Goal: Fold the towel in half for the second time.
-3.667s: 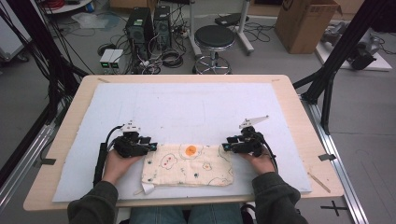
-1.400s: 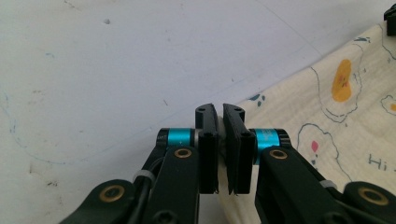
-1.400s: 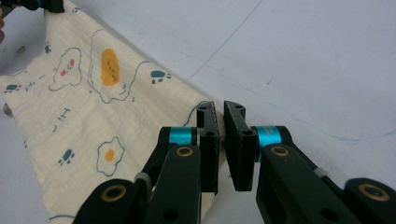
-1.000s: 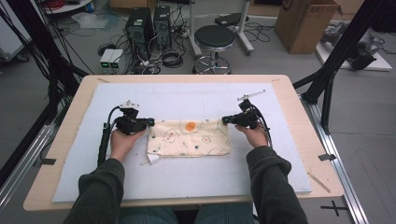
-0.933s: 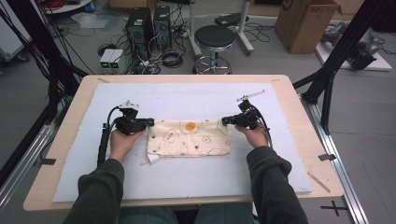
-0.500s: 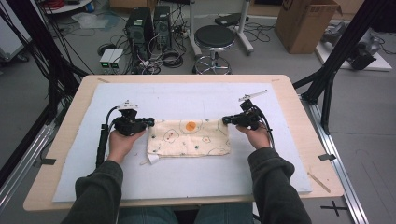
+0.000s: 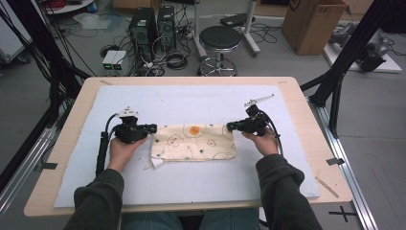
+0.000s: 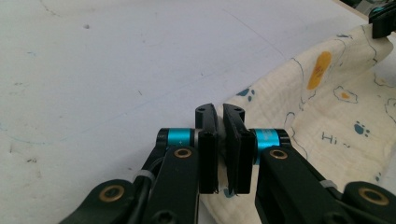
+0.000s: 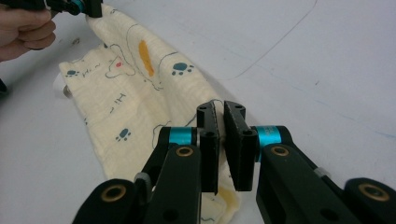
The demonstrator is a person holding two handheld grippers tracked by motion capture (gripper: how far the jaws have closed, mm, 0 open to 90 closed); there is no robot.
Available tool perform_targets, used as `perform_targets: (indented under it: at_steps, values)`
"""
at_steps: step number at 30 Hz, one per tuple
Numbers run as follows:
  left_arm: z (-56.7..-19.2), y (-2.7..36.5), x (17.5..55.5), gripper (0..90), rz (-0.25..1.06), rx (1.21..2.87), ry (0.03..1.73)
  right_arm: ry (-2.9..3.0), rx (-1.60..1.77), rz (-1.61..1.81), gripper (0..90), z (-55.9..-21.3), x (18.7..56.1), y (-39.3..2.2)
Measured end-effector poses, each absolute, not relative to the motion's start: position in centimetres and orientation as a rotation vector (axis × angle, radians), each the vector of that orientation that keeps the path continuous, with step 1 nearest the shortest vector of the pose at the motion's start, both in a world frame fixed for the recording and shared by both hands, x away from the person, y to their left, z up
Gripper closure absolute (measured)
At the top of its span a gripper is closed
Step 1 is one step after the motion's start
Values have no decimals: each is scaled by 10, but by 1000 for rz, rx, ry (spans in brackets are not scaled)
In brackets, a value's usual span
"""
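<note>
Left hand-held gripper point(image 7: 152, 128) and right hand-held gripper point(image 7: 231, 126) each clamp a far corner, at 9 and 3 o'clock, of a cream printed muslin cloth point(image 7: 194, 142) on the white-covered counter point(image 7: 191, 103).

High view looks down from above the table's near side; both close gripper views share, seemingly, the printed cloth point(image 7: 194, 142) point(image 8: 336, 107) point(image 9: 140, 93).

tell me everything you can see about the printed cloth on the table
The cloth is a cream, crinkled, soft-looking fabric printed with bears, blue paw prints, orange patches and small lettering. It lies folded into a long strip on the white table cover, stretched between two grippers. The left gripper is shut on its left far corner, the right gripper on its right far corner. A small white tag sticks out at its near left corner.
</note>
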State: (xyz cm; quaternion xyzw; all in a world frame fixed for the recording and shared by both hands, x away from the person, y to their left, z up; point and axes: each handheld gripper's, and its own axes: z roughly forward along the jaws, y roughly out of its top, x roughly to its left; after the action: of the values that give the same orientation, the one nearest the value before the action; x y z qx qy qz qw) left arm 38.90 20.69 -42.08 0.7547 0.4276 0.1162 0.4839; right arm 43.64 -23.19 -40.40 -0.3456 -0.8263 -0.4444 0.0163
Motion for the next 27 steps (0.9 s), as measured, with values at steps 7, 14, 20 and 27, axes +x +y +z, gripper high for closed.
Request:
perform_targets:
  at_steps: [7, 14, 20, 27]
  values:
    - [-419, 205, 387, 841, 279, 1839, 1015, -2562, -1069, -1373, 844, -411, 431, -238]
    - [-415, 205, 382, 841, 291, 1850, 987, -2558, -1048, -1400, 844, -407, 426, -239]
    - [-412, 201, 378, 841, 285, 1859, 960, -2548, -1042, -1420, 844, -412, 420, -242]
    - [-409, 200, 373, 839, 282, 1873, 933, -2540, -1028, -1434, 844, -413, 414, -243]
